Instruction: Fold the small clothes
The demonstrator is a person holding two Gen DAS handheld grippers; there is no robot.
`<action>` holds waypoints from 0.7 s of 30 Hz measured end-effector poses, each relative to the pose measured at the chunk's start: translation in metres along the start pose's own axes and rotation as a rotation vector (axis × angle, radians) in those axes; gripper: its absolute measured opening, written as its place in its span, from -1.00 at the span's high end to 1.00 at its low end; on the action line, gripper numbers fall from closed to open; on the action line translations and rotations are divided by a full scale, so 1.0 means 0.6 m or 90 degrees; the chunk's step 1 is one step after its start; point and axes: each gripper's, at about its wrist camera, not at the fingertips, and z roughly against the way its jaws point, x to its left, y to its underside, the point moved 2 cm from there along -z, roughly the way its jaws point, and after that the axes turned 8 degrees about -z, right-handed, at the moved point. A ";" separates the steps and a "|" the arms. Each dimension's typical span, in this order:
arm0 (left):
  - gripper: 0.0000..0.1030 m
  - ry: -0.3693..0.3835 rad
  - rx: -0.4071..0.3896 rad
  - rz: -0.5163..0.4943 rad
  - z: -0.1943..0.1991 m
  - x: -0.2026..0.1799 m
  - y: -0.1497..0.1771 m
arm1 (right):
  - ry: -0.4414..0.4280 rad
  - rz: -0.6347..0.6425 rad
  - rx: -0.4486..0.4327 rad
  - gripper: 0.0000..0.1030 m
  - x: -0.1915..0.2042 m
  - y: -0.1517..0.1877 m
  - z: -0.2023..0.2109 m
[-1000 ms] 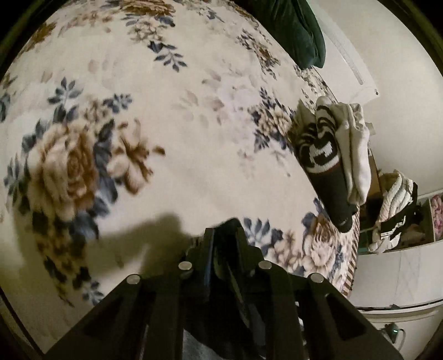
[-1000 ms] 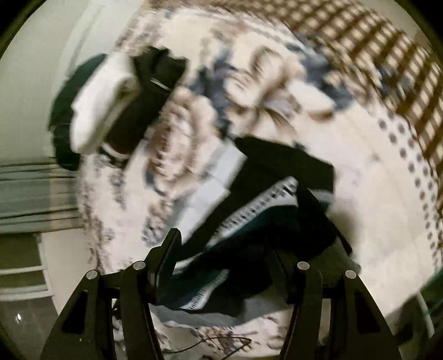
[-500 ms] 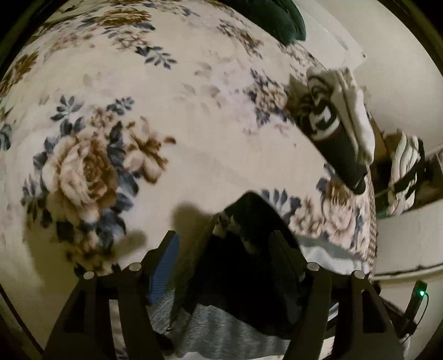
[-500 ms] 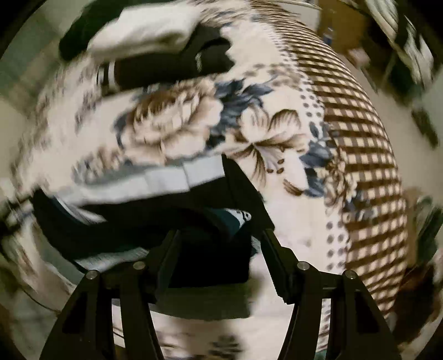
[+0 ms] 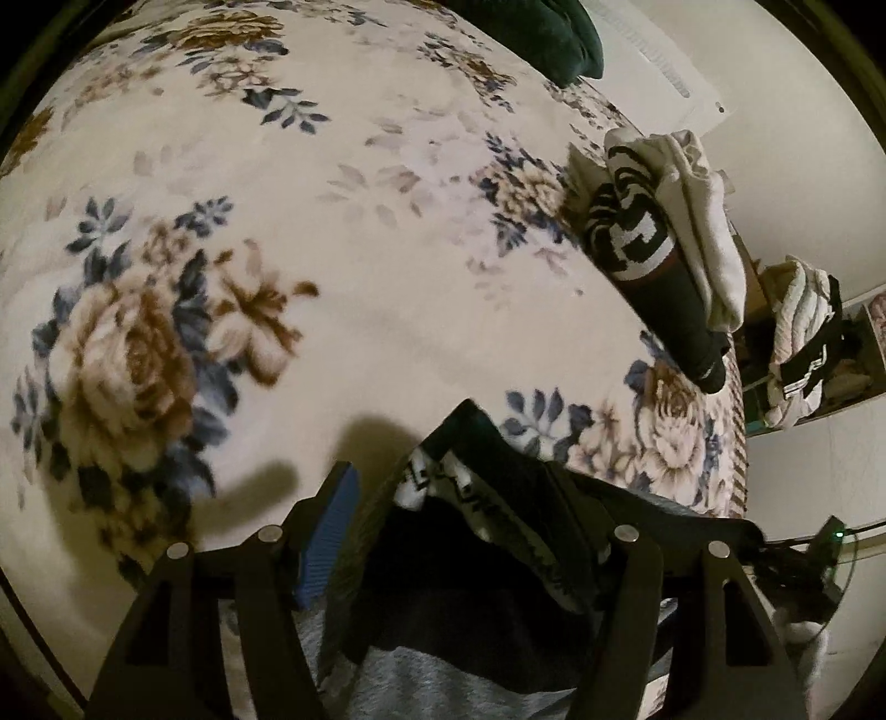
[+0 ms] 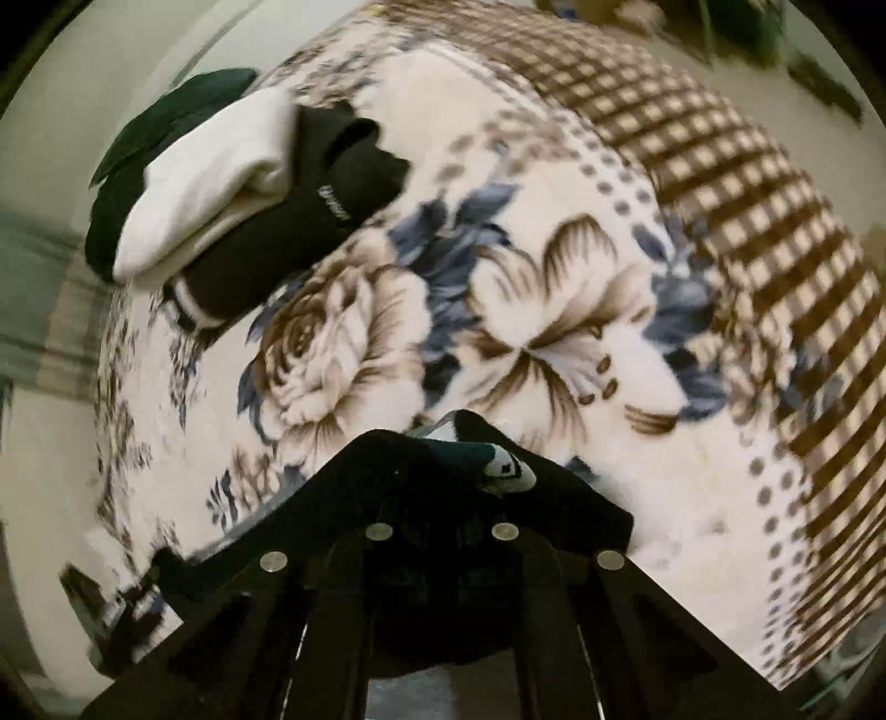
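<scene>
Floral blanket point(image 5: 343, 232) under dark garment point(image 5: 476, 565): left gripper point(image 5: 454, 498) agape astride, right gripper point(image 6: 443, 454) clamping it

Lying on blanket point(image 5: 343, 232): garment point(image 5: 470, 543) nearest, between left gripper point(image 5: 448, 498) fingers; sock pile point(image 5: 659, 243) farther right by blanket edge. Sitting behind pile: pillow point(image 5: 542, 33). Hanging beyond edge, right: more clothes point(image 5: 803, 343).

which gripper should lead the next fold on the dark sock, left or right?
Right, probably. The right gripper is shut on the dark sock, pinching its edge. The left gripper stands open around the sock, gripping nothing, so it would have to close first.
</scene>
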 end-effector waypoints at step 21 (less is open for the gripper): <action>0.82 -0.040 0.008 0.042 -0.061 0.063 -0.032 | -0.010 0.041 0.004 0.19 0.010 0.056 0.050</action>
